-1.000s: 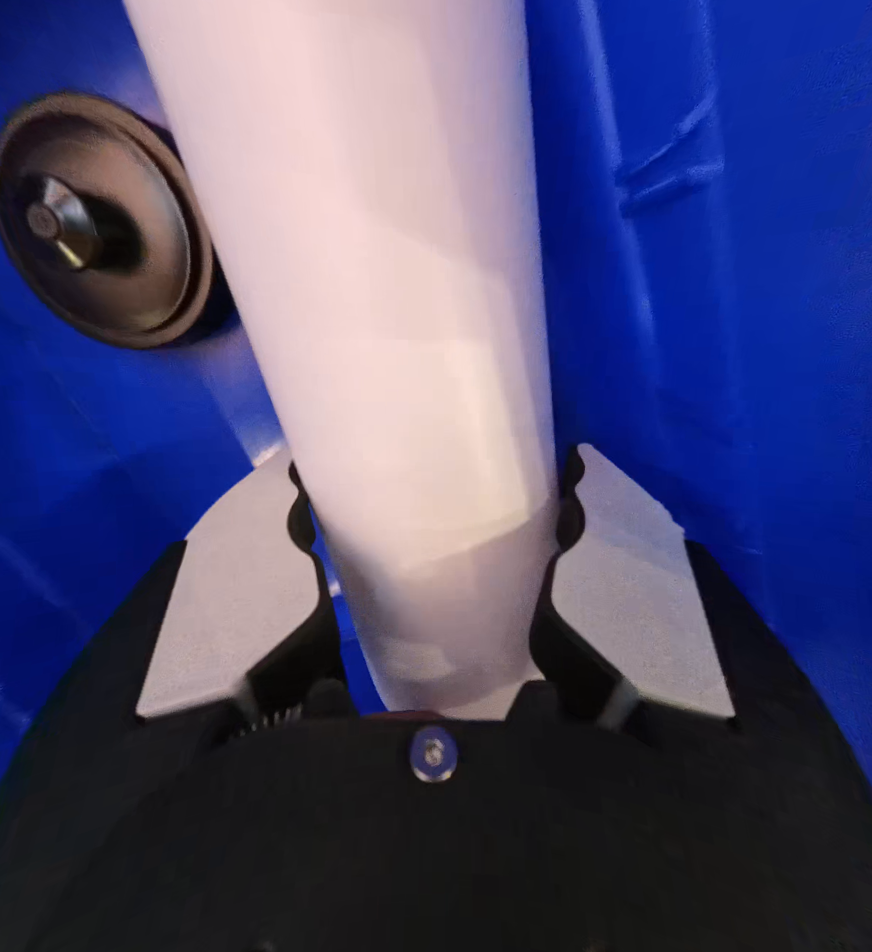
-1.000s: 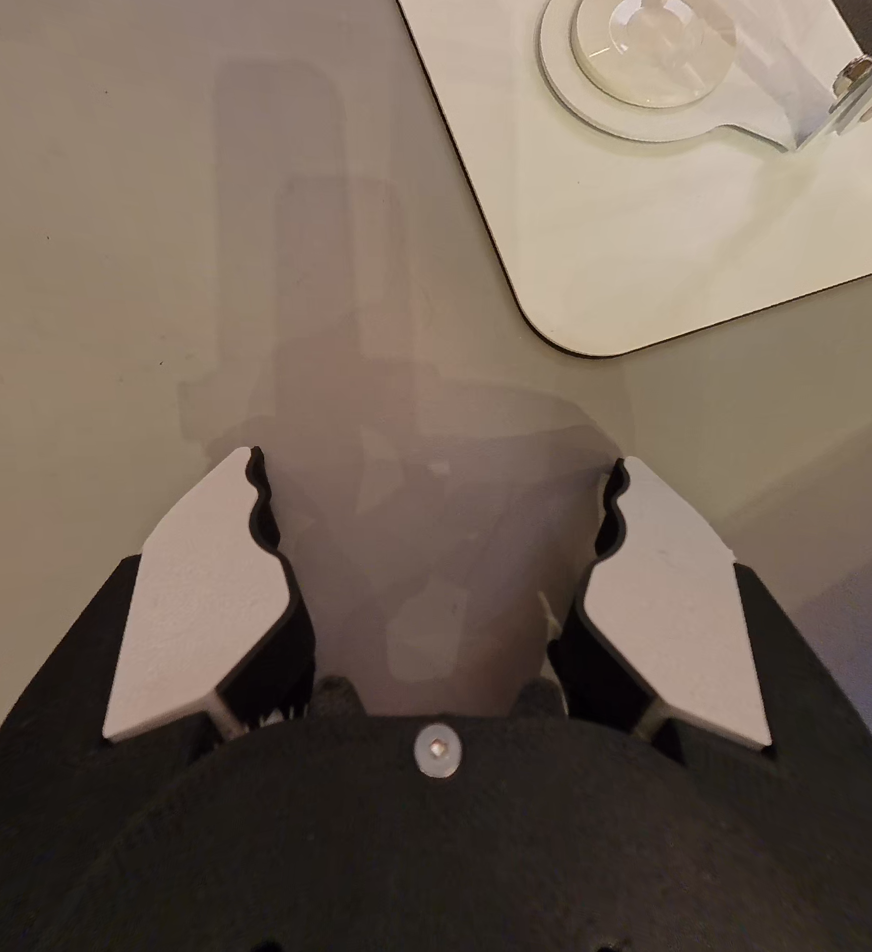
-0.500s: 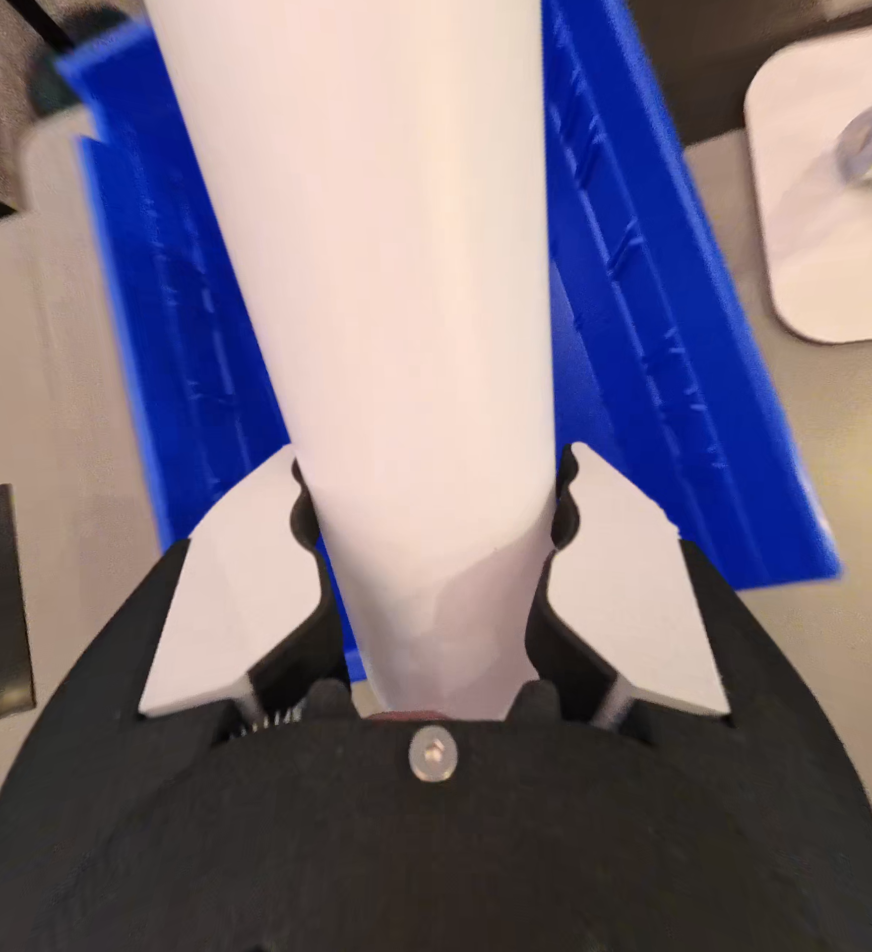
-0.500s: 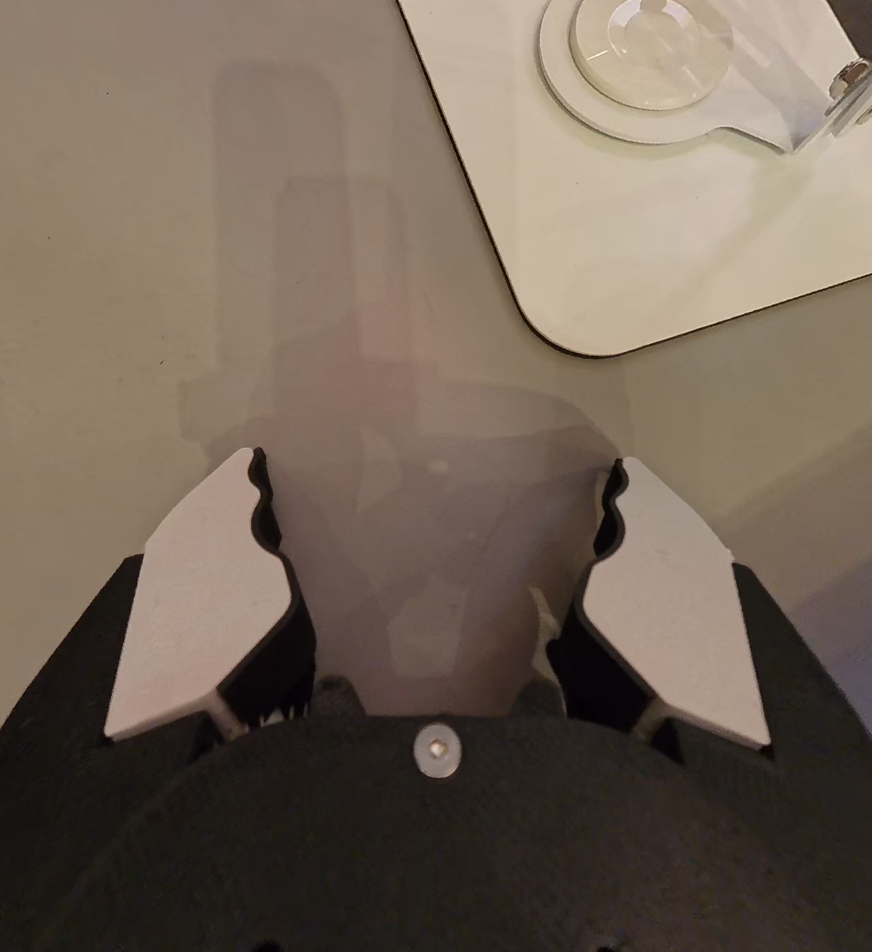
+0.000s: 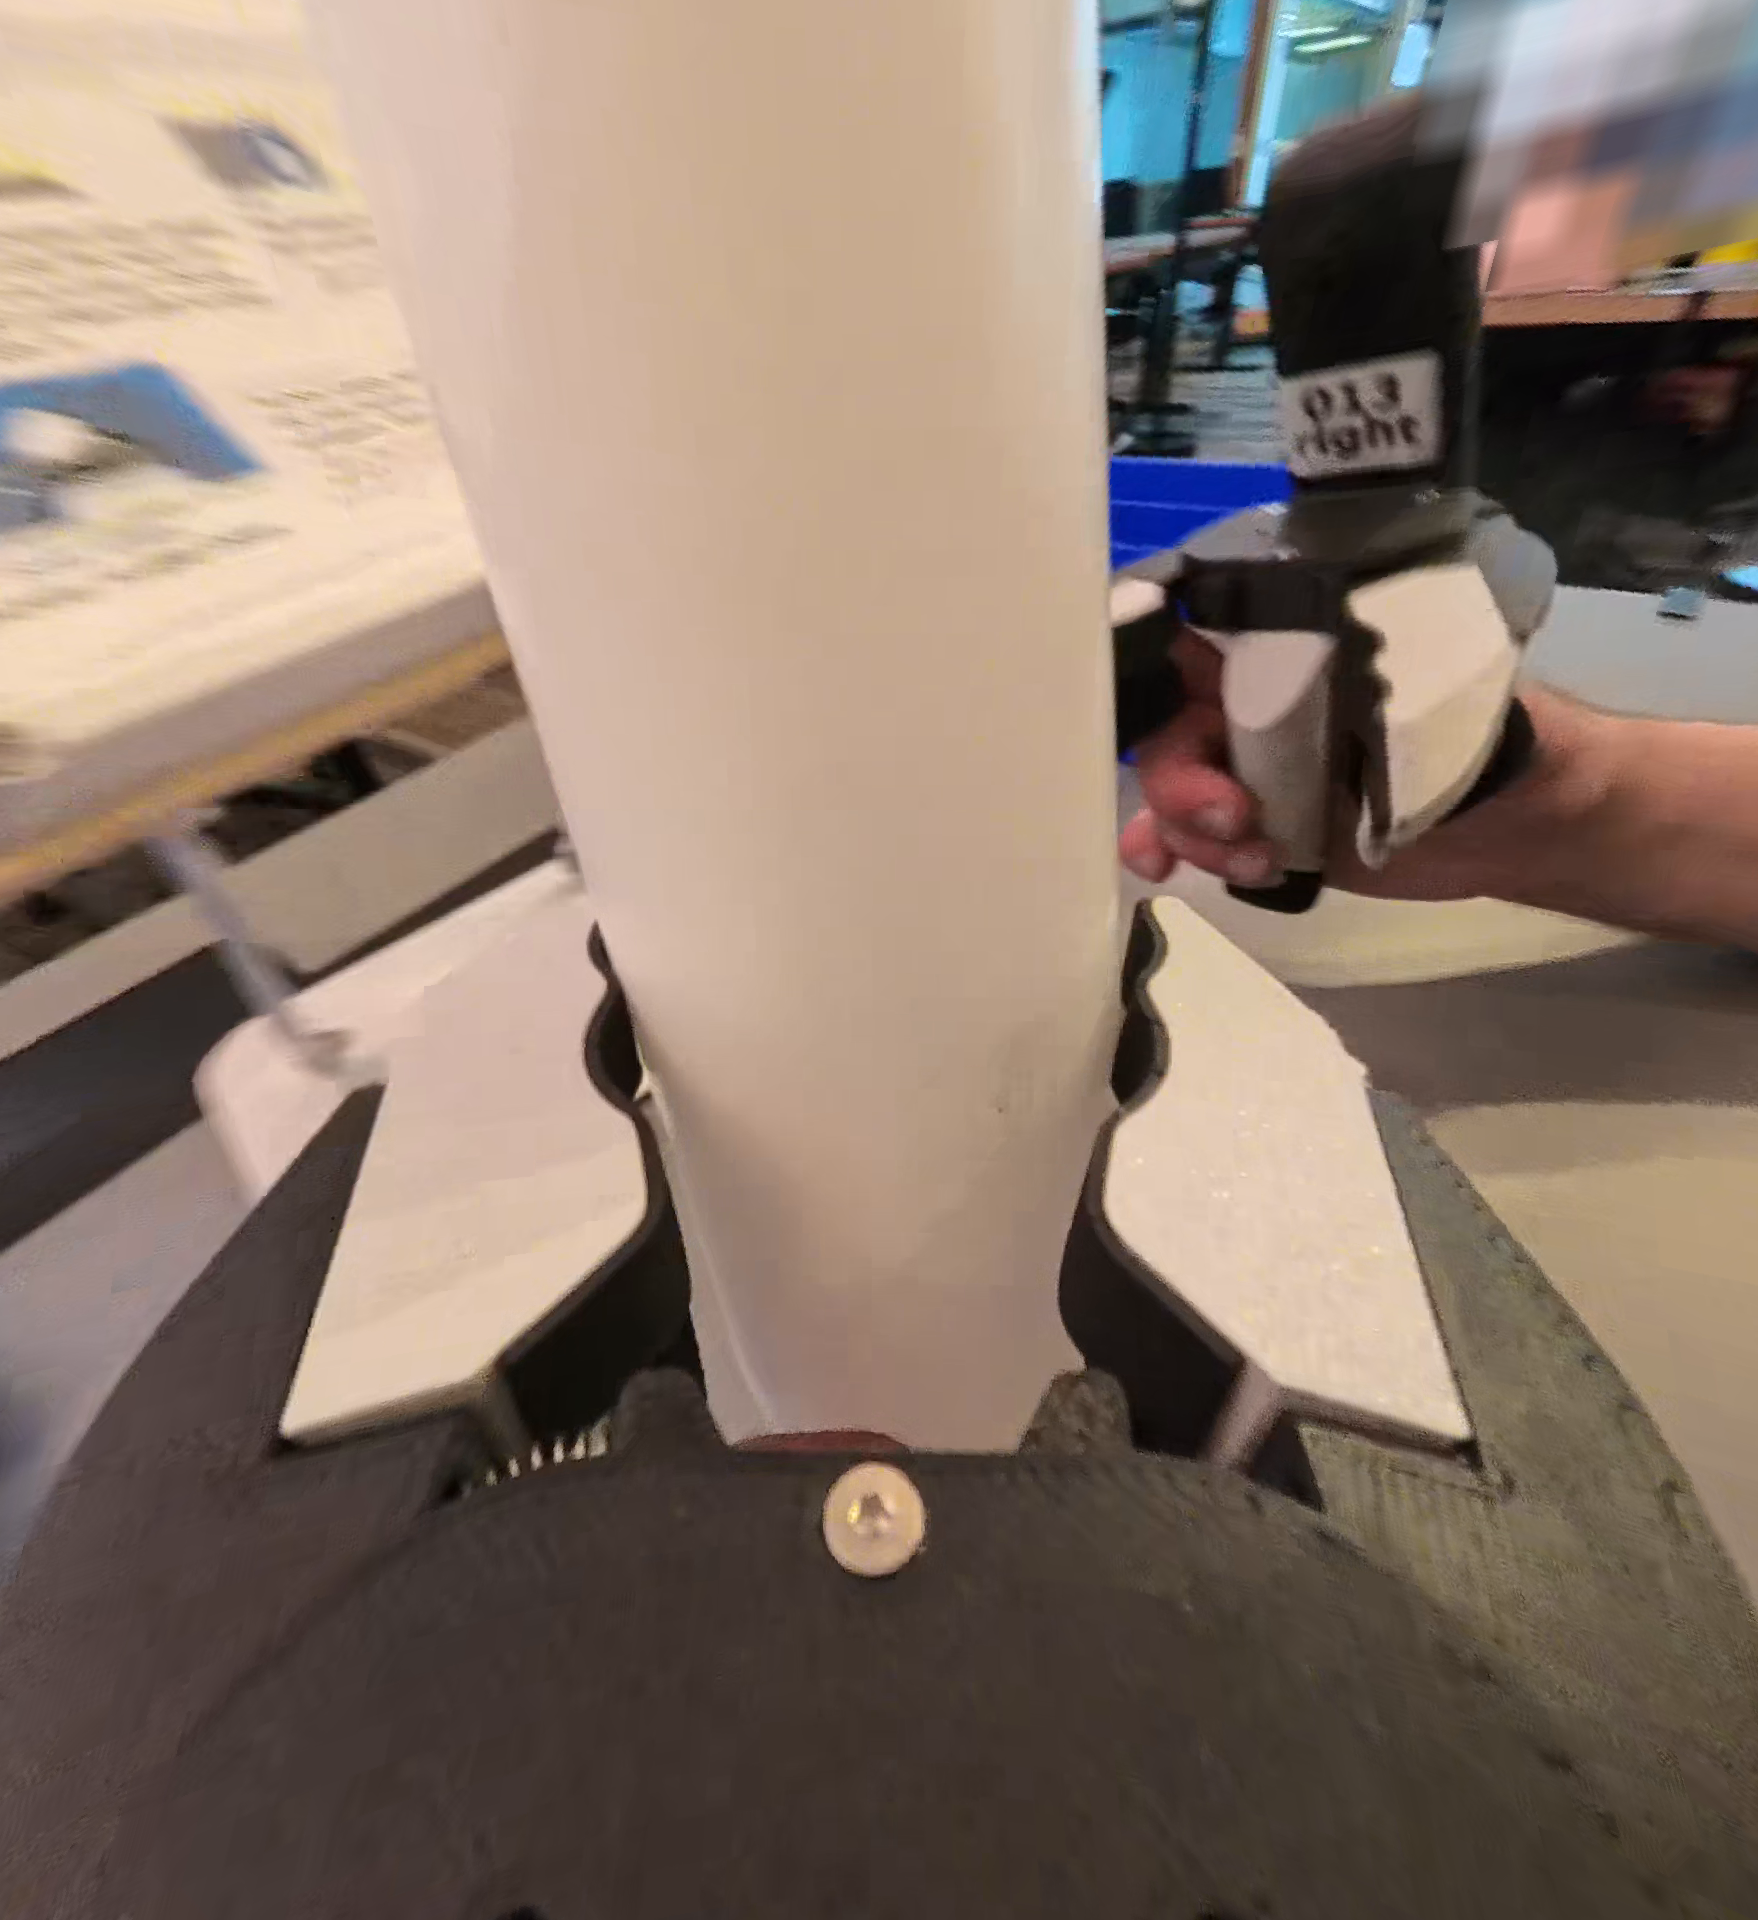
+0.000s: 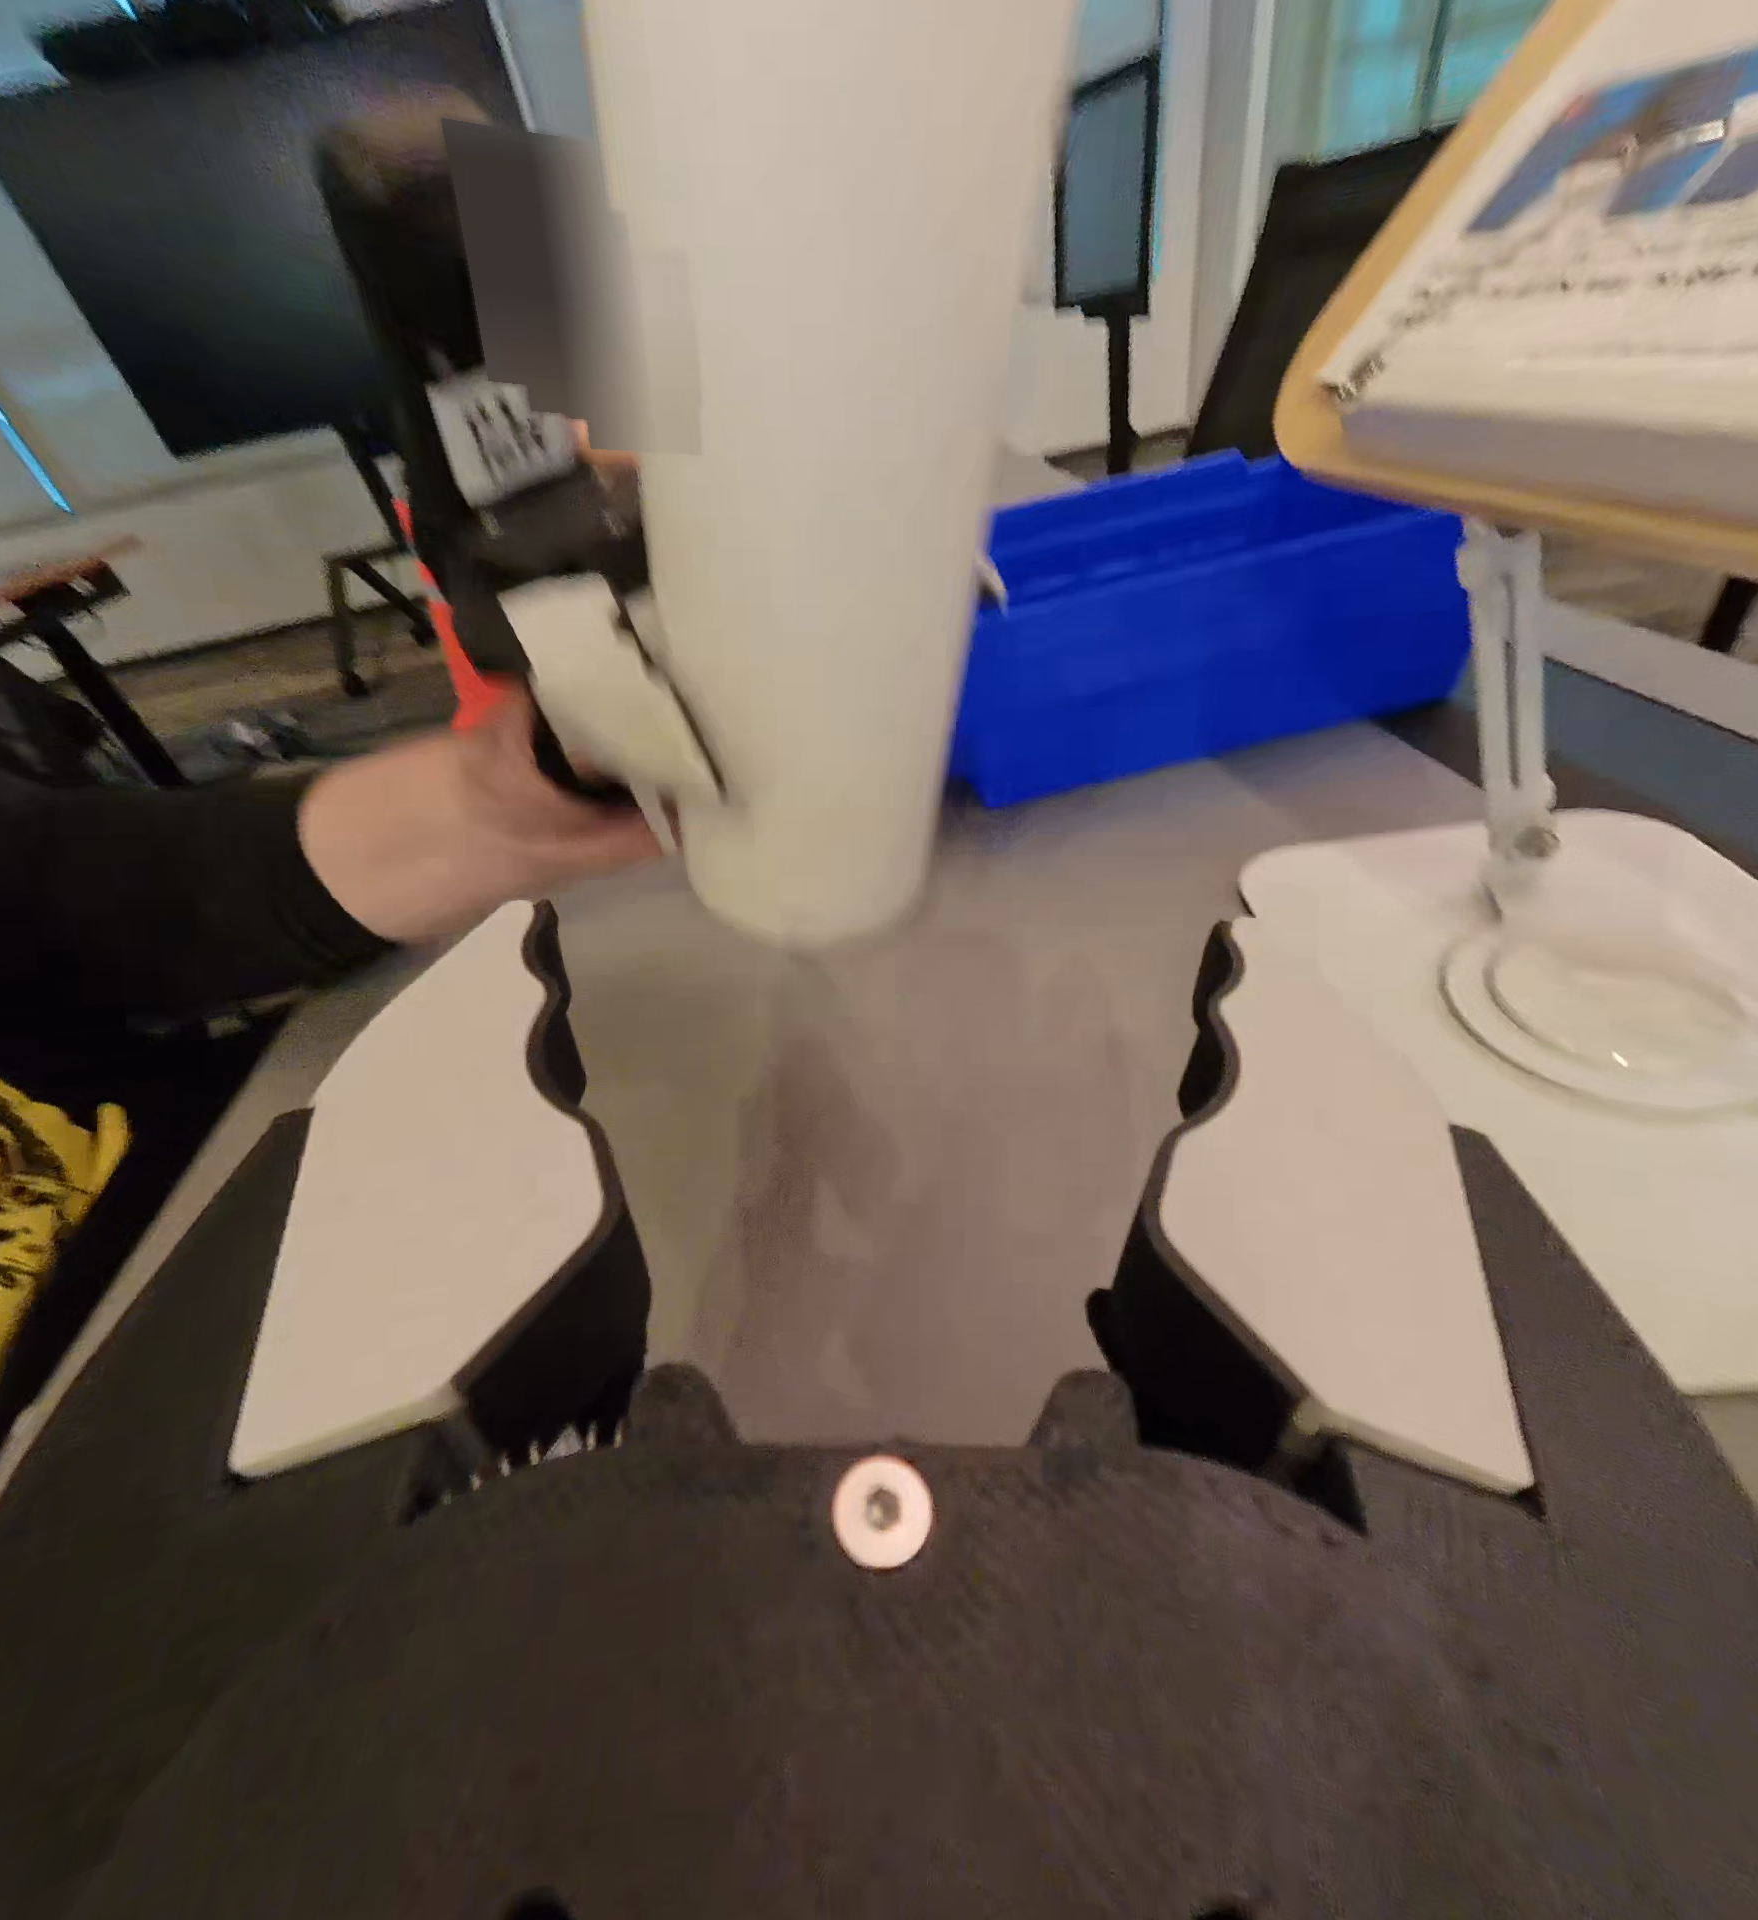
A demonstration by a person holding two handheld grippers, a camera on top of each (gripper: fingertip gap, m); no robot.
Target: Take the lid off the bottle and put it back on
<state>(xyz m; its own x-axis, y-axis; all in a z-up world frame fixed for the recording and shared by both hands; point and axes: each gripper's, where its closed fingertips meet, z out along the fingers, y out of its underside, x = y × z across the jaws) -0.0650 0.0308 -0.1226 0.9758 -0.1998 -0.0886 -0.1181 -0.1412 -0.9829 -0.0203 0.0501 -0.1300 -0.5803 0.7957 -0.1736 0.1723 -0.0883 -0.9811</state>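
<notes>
Above the grey table (image 6: 885, 1143), left tongs (image 5: 870, 1023) clamped around white bottle (image 5: 781, 623); right tongs (image 6: 880, 1029) agape, empty.

Your white bottle (image 5: 792, 644) runs off the top edge of both wrist views, so its lid end is out of sight. In the left wrist view its base is hidden behind the left gripper (image 5: 875, 1039) body, and the tilted board (image 5: 127, 416) at upper left is smeared. In the right wrist view the bottle's lower end is blurred.
</notes>
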